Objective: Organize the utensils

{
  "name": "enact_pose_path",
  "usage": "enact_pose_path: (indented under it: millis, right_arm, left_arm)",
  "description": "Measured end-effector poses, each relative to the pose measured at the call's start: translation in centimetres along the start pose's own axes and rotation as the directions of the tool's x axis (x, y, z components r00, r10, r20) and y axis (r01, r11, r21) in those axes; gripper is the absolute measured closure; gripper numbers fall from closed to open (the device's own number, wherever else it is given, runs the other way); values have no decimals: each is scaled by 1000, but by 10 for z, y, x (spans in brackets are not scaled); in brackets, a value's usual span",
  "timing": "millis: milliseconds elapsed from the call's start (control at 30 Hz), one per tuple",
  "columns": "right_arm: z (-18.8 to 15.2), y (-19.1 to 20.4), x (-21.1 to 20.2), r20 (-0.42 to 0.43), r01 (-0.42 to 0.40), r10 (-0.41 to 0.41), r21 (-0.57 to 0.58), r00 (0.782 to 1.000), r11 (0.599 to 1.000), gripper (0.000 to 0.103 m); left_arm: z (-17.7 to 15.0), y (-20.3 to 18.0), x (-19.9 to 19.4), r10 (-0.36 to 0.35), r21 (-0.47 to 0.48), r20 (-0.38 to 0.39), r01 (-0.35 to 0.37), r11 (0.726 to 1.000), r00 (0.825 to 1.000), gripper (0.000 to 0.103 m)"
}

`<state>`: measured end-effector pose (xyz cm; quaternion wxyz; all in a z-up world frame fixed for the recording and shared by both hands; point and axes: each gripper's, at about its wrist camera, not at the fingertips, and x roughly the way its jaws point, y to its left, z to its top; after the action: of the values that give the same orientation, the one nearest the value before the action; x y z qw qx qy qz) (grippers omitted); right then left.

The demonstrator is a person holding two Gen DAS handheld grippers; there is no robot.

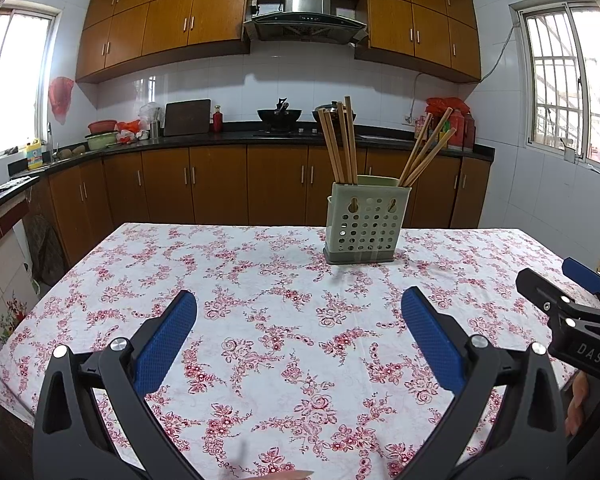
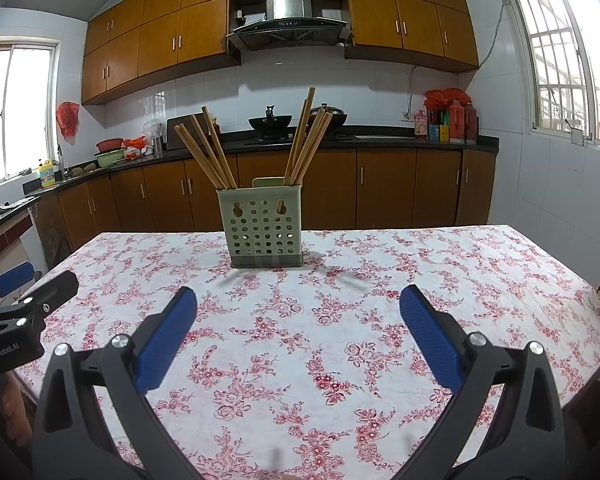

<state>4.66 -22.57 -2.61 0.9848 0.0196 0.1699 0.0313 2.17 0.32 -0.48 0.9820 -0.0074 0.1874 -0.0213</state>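
A table covered with a white cloth printed in red flowers (image 1: 260, 280) is seen from both wrist cameras, and a pale green perforated utensil holder (image 1: 365, 224) is stood upright on it toward the far side, well apart from both grippers. Wooden chopsticks are held in the holder in two bunches: one bunch (image 1: 340, 144) is set nearly upright in the left compartment, and the other bunch (image 1: 428, 156) is leaned out to the right from the right compartment. The left gripper (image 1: 299, 312) is held above the near part of the cloth with its blue-padded jaws spread wide and nothing between them. The right gripper (image 2: 299, 312) is likewise held over the cloth, its jaws spread wide and empty, with the holder seen ahead and slightly left of centre in its view. Each gripper is seen at the edge of the other's view, so they are held side by side. Behind the table, brown kitchen cabinets (image 1: 220, 184) and a dark counter with a wok (image 1: 279, 114) are seen
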Motion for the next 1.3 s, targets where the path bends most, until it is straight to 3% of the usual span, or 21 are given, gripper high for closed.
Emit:
enact_pose_path:
  millis: [1300]
  right_arm:
    - [-4, 0, 0, -5, 3, -3, 7, 1000, 1000, 4]
  left_arm:
    - [-3, 2, 1, -2, 2, 1, 2, 1000, 1000, 2]
